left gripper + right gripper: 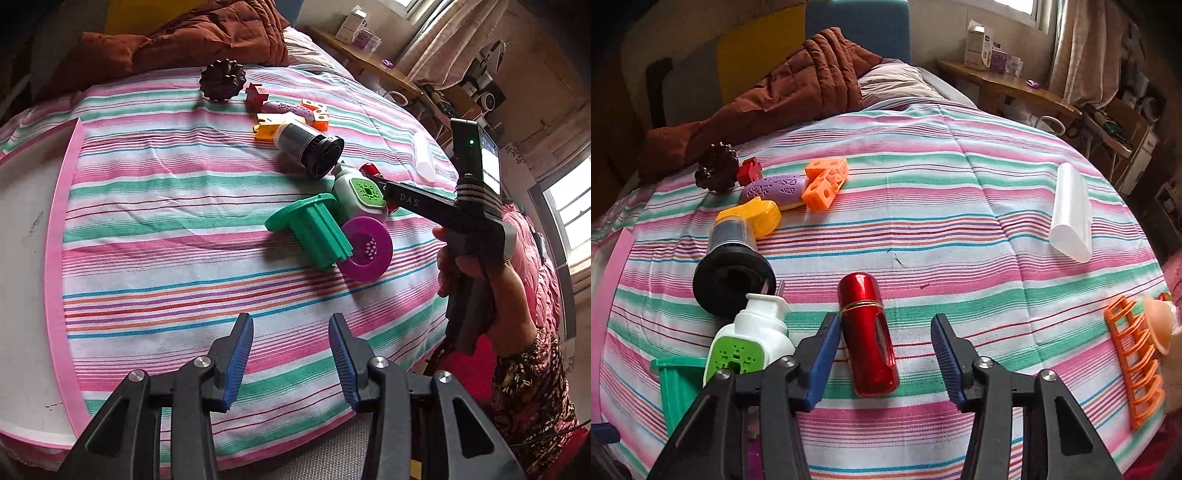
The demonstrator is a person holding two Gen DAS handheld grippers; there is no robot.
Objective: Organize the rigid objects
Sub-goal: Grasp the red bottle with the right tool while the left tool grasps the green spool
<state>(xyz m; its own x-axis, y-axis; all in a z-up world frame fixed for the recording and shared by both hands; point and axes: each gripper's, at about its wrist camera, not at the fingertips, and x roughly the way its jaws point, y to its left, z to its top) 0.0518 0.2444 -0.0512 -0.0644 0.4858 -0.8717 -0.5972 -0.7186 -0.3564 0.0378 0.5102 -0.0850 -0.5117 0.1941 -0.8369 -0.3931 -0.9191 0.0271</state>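
Note:
Rigid objects lie on a striped bedspread (166, 206). My right gripper (884, 326) is open, its jaws on either side of a red metallic cylinder (868, 336) that lies flat against the left finger. A white and green plug-in device (750, 339) sits just left of it, also in the left wrist view (360, 194). My left gripper (291, 328) is open and empty, low over the cloth, short of a green flanged holder (310, 225) and a purple ring (365, 249). The right gripper body (443, 210) shows there, over the pile.
A black and clear cylinder (733, 258), yellow piece (757, 216), purple oval (775, 190), orange cubes (827, 181), red block (750, 170) and dark fluted mould (716, 171) lie at back left. A white half-tube (1071, 214) and orange rack (1134, 362) lie right. A pink-rimmed tray (59, 236) sits left.

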